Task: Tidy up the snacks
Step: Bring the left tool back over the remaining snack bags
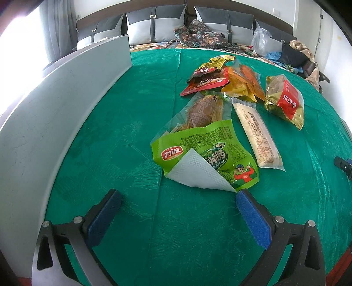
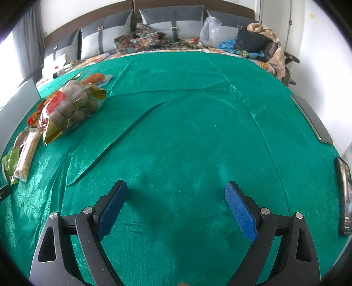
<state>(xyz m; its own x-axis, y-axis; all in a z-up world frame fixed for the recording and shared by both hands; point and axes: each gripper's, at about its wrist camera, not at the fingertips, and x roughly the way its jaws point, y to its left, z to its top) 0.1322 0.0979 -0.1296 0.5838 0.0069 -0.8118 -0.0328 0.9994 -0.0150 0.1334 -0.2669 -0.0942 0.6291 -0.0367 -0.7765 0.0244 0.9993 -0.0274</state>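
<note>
Green cloth [image 2: 187, 132], grey pillows [image 2: 171, 19], clear plastic bag [image 2: 210, 30] behind.

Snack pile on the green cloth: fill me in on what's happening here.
A person holds two grippers, both open and empty. The left gripper hovers just short of the green snack packet, nearest of the snacks heaped on the green cloth. The right gripper hangs over bare cloth, away from the pile. Nothing is picked up yet.

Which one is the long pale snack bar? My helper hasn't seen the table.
On the green tablecloth, find the snack pile. The long pale snack bar lies between the green packet and the gold-and-red bag; it alone is slim, cream-coloured and stick-shaped.
</note>
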